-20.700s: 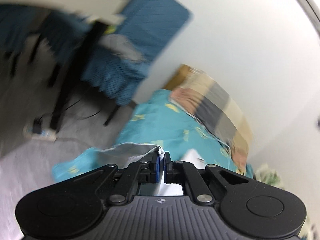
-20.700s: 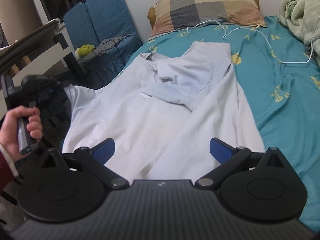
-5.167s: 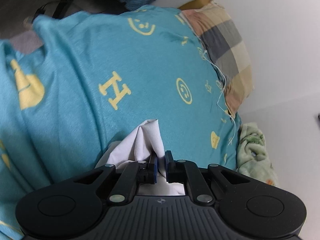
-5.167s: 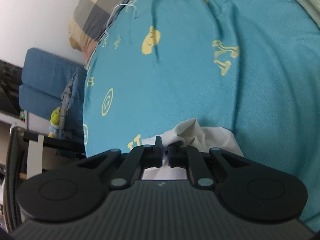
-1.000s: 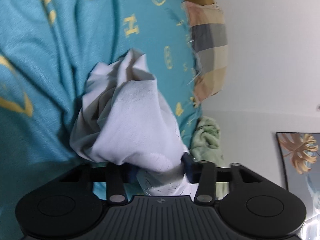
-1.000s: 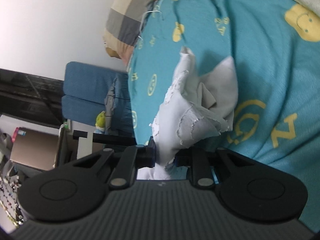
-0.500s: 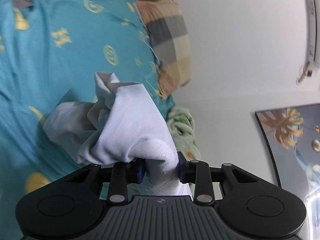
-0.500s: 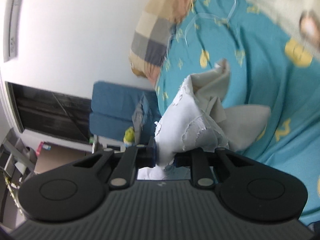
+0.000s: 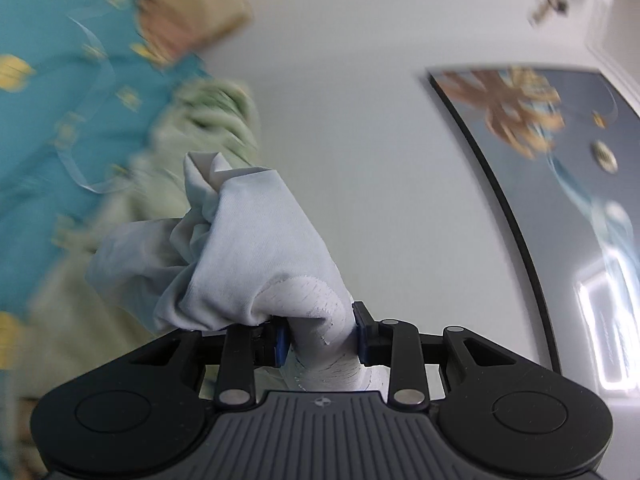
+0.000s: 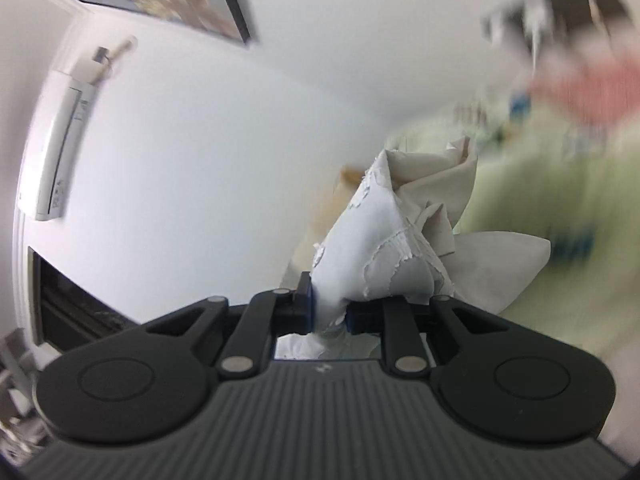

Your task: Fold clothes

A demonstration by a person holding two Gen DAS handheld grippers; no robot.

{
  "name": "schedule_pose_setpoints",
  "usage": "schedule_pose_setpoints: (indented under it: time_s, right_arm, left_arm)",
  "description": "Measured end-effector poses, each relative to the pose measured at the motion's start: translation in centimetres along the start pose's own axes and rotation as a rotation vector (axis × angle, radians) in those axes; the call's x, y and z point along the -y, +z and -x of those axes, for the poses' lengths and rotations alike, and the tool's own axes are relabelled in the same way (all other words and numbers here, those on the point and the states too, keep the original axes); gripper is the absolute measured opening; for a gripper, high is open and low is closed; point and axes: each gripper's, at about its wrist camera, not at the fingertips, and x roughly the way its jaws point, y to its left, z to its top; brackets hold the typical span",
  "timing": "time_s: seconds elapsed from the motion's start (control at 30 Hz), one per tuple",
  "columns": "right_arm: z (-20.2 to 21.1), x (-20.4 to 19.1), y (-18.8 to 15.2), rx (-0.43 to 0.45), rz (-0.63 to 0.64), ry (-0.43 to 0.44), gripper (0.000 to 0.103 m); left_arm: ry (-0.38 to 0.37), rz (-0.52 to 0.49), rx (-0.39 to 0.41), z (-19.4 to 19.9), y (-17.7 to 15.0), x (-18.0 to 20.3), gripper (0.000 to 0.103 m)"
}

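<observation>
Nearest the lens in each view, a claw was clamped on white fabric. At the bottom centre of the left wrist view, the left claw [image 9: 320, 338] pinched a thick bunch of the white garment [image 9: 256, 248]; its jaws had just been closing a little around that bunch, blue pads pressed into the cloth on both sides. From there the garment rose in a crumpled mound toward the middle of the frame, lifted clear of the bed. In the right wrist view the right claw [image 10: 329, 314] stood narrow, gripping another gathered part of the same garment [image 10: 384, 240], whose folds fanned upward and to the right of centre.

Farther off in the left view, a pale green blanket [image 9: 208, 120] lay blurred at left centre, just beside the teal bedsheet [image 9: 48, 100] with yellow motifs that filled the left side. A checked pillow [image 9: 188, 12] sat blurred at the upper left. Beyond, a framed picture [image 9: 540, 160] hung on the white wall at right. In the right view, an air conditioner [image 10: 56, 144] was mounted at far left.
</observation>
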Motion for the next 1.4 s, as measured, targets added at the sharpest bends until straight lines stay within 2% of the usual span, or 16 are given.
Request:
schedule_pose_setpoints:
  time_s: [0.1, 0.2, 0.33, 0.4, 0.47, 0.6, 0.63, 0.77, 0.83, 0.93, 1.17, 1.23, 1.3, 1.37, 1.4]
  right_arm:
    - [1.7, 1.6, 3.4, 0.027, 0.093, -0.054, 0.019]
    - [3.2, 5.1, 4.3, -0.01, 0.123, -0.173, 0.019]
    - [4.3, 11.1, 2.5, -0.128, 0.079, -0.352, 0.019]
    - [4.6, 13.0, 1.4, -0.146, 0.063, -0.372, 0.018]
    - [4.6, 13.0, 1.0, -0.139, 0.086, -0.376, 0.019]
    - [5.8, 11.6, 1.3, -0.124, 0.128, -0.414, 0.022]
    - [6.1, 11.3, 1.4, -0.12, 0.14, -0.424, 0.022]
    - [9.6, 8.4, 0.6, -0.073, 0.234, -0.451, 0.023]
    - [11.8, 7.2, -0.1, -0.056, 0.285, -0.455, 0.023]
    - [14.3, 5.1, -1.5, -0.037, 0.374, -0.448, 0.023]
    - [19.0, -0.6, -5.0, 0.033, 0.603, -0.399, 0.023]
    - [20.4, -1.8, -6.2, 0.054, 0.652, -0.386, 0.032]
    - [21.6, -2.7, -7.4, 0.078, 0.692, -0.369, 0.058]
    - [22.7, -3.3, -8.6, 0.106, 0.732, -0.355, 0.068]
    - [23.1, -3.7, -9.3, 0.114, 0.756, -0.353, 0.068]
  left_arm:
    - [-0.009, -0.058, -0.066, -4.4, -3.3, -0.6, 0.034]
    - [0.055, -0.081, -0.158, -5.8, -7.4, -4.0, 0.034]
    - [0.173, -0.075, -0.268, -6.5, -11.1, -9.1, 0.036]
    - [0.2, -0.073, -0.287, -6.1, -12.0, -10.5, 0.039]
    - [0.212, -0.097, -0.29, -5.6, -12.4, -10.6, 0.043]
    - [0.262, -0.262, -0.284, -4.6, -13.5, -7.5, 0.075]
    - [0.281, -0.318, -0.28, -4.2, -13.9, -6.4, 0.08]
    - [0.354, -0.518, -0.259, -2.2, -14.9, -2.7, 0.088]
    - [0.369, -0.598, -0.236, -0.4, -15.4, -0.3, 0.096]
    - [0.383, -0.718, -0.196, 2.4, -17.0, 3.6, 0.101]
    - [0.407, -0.898, -0.087, 9.4, -21.3, 9.5, 0.103]
    - [0.411, -0.918, -0.063, 11.1, -22.1, 10.4, 0.103]
    - [0.414, -0.936, -0.042, 12.8, -22.8, 11.1, 0.103]
    - [0.418, -0.957, -0.021, 14.5, -23.5, 11.5, 0.103]
    - [0.422, -0.968, -0.01, 15.3, -23.9, 11.6, 0.103]
